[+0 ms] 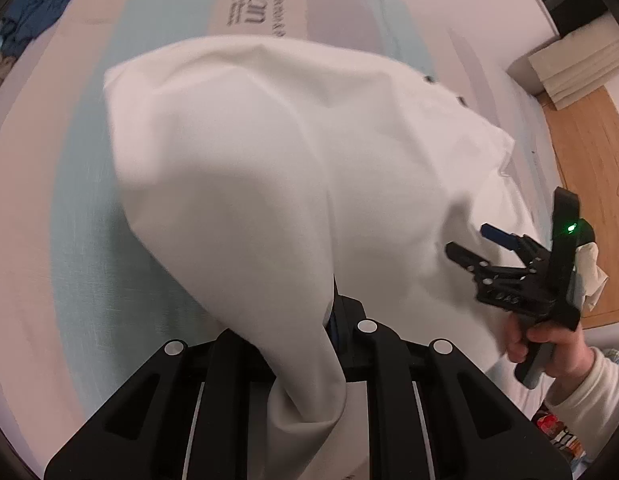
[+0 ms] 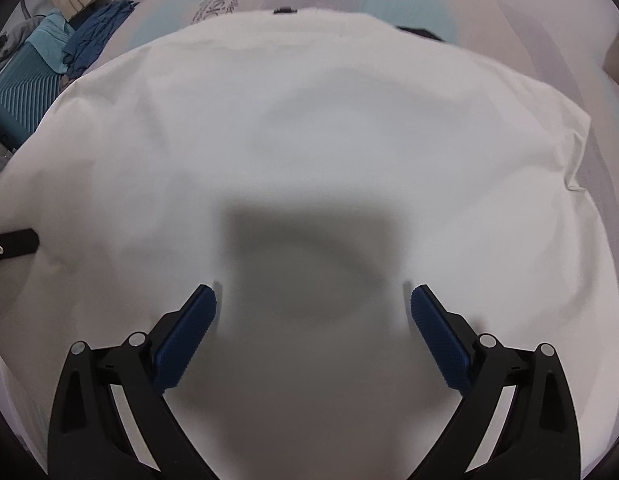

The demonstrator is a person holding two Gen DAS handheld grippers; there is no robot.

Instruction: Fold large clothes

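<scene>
1. The white garment (image 1: 269, 168) lies spread on the bed (image 1: 69, 200), and one gathered edge of it rises up into the left tongs (image 1: 335, 320).
2. The left tongs are nearly closed, pinching that bunched fold; the cloth drapes over their left finger and hides most of the pads.
3. The right tongs (image 2: 313, 320) hang over the middle of the garment (image 2: 309, 140), jaws wide apart, holding nothing; their shadow falls on the cloth between the blue pads (image 2: 189, 336).
4. In the left view the right tongs (image 1: 481, 248) sit at the garment's right edge, gripped by a hand (image 1: 549, 344) in a cream sleeve.
5. Past the garment's far-left corner lie blue clothes (image 2: 97, 32) and a teal case (image 2: 21, 84).
6. Right of the bed there is wooden floor (image 1: 581, 168) and stacked white pads (image 1: 577, 68).
</scene>
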